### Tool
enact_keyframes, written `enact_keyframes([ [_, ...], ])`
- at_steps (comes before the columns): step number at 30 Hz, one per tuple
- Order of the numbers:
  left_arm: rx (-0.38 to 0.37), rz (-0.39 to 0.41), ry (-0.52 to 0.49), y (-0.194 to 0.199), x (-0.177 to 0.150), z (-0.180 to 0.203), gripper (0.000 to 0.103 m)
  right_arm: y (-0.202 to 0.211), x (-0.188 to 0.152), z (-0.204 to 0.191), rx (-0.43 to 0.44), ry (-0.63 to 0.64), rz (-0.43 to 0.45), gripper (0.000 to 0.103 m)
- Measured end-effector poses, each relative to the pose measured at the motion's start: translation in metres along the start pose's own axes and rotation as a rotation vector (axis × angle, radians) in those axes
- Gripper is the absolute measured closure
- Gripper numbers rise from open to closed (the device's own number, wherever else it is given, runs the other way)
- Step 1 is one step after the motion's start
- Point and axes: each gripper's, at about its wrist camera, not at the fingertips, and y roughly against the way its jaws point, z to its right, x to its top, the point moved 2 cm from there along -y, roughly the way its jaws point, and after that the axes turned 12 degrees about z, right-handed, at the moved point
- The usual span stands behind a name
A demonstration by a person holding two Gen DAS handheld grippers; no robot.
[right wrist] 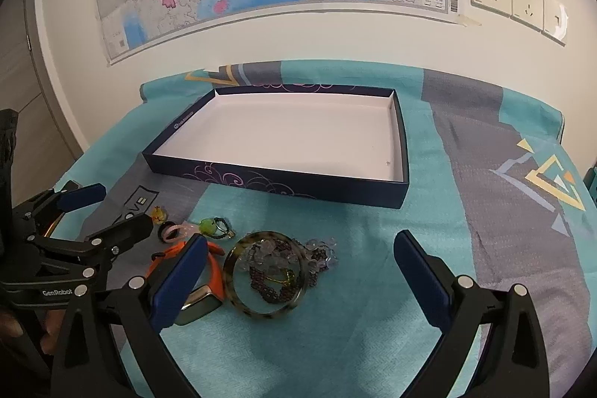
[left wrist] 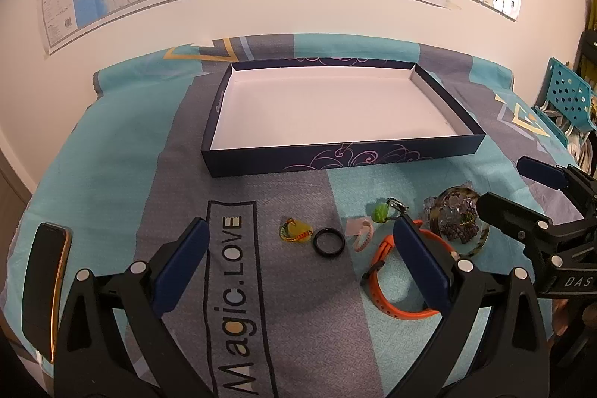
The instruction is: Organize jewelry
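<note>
Both hand-held grippers hover over a worktop draped in a teal and grey cloth (right wrist: 391, 248). The left hand-held gripper (left wrist: 300, 245) stands wide, holding nothing; the right hand-held gripper (right wrist: 300, 258) is likewise wide and empty. The dark blue box (left wrist: 335, 161), shallow and white inside, lies beyond the jewelry and contains nothing yet.

The jewelry lies in a loose row nearer the cameras than the box: a yellow pendant (left wrist: 294, 231), a black ring (left wrist: 327, 241), a pink band (left wrist: 360, 230), a green charm (left wrist: 380, 211), an orange watch strap (left wrist: 388, 290), and a tortoiseshell bangle (right wrist: 266, 276) with beaded bracelets (right wrist: 321, 254) heaped in and beside it.

Judged from this layout, the step in hand is a first pick. The bangle sits between the right fingers and is the nearest target. Closing across its rim, clear of the beads lying inside it, should lift it alone; catching a bead strand would likely drag the heap. The small ring probably needs a low, flat approach.
</note>
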Motion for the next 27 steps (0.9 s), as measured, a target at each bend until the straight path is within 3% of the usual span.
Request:
enact_keyframes([
  [27, -0.002, 0.0, -0.001, -0.0003, -0.0024, 0.0044, 0.006, -0.0022, -0.0015, -0.0008, 0.015, -0.001, -0.015, 0.007],
])
